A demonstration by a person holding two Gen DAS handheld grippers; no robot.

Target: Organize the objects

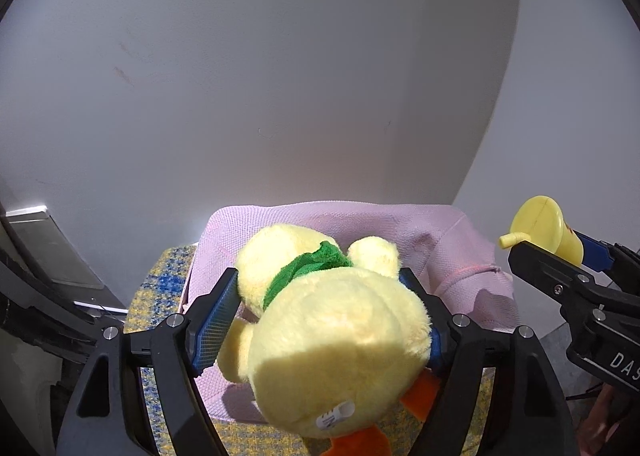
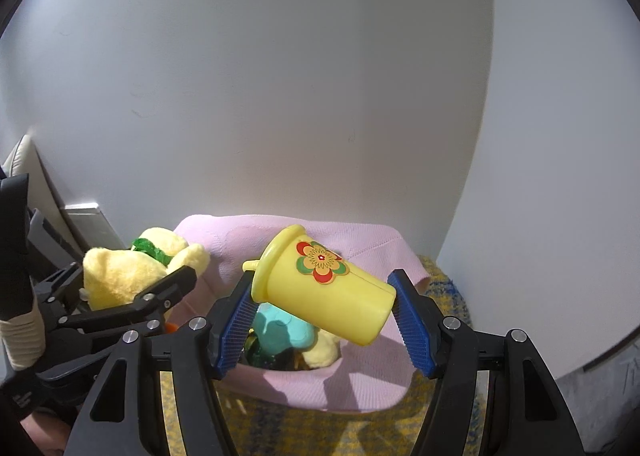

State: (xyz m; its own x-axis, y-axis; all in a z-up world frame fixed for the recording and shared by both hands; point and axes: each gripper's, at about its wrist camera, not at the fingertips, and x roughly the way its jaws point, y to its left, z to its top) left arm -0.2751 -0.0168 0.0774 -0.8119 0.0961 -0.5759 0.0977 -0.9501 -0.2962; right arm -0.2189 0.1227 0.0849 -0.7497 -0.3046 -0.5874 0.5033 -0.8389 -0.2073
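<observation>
We hold a yellow plush duck (image 1: 336, 340) in the left gripper (image 1: 320, 320), jaws clamped on its body above the pink fabric bin (image 1: 460, 252). Our right gripper (image 2: 322, 320) pinches the tilted yellow cup (image 2: 324, 288) over that bin, jaws partly closed.

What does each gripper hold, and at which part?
Left gripper holds the plush duck by its body sides. Right gripper holds the yellow cup tilted, lid rim to base.
</observation>
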